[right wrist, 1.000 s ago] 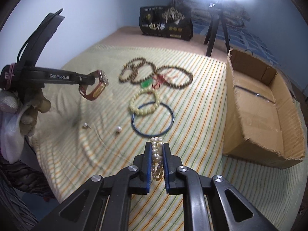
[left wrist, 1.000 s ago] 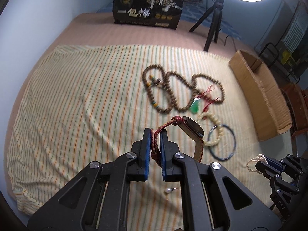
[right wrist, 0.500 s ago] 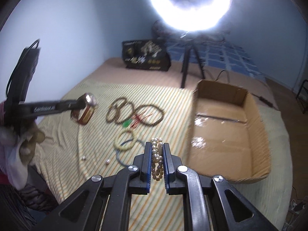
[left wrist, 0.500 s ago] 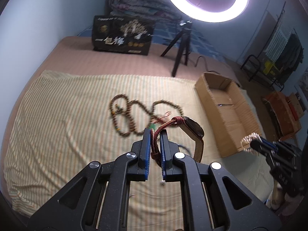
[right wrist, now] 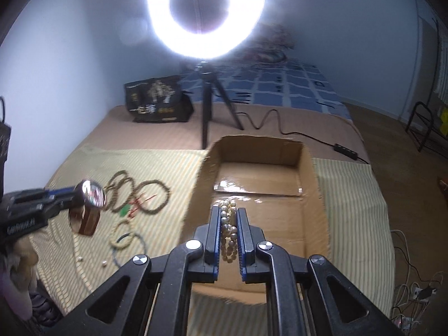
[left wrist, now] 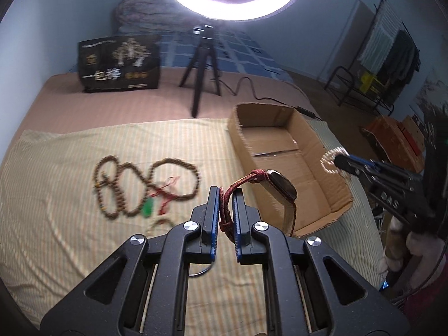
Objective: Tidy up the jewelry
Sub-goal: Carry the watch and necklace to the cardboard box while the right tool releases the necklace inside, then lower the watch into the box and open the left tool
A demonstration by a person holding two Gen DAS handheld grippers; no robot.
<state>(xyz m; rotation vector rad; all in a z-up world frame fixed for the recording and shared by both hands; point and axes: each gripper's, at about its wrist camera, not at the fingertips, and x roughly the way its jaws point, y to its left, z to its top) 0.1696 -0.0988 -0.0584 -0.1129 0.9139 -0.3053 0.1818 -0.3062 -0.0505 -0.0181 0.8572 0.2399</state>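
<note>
My left gripper [left wrist: 224,196] is shut on the red-brown strap of a wristwatch [left wrist: 280,187], which hangs in the air just left of the open cardboard box [left wrist: 316,151]. My right gripper [right wrist: 227,215] is shut on a pearl bracelet [right wrist: 228,224], held over the near end of the cardboard box [right wrist: 308,173]. In the left wrist view the pearl bracelet [left wrist: 331,161] shows at the box's right rim. A long string of brown wooden beads [left wrist: 126,184] with a green pendant and red tassel lies on the striped cloth. A cream bead bracelet [right wrist: 123,235] and a dark blue bangle [right wrist: 140,242] lie nearer.
A ring light on a black tripod [left wrist: 201,75] stands behind the box, its cable trailing right. A black printed box [left wrist: 120,64] sits at the back left. Two small pearl earrings [right wrist: 105,263] lie on the striped cloth [left wrist: 70,224]. A gloved hand [right wrist: 19,257] holds the left gripper.
Both grippers have risen and swung right toward the cardboard box, each keeping its grip. The watch now hangs by the box's left wall and the pearl bracelet is over the box's inside.
</note>
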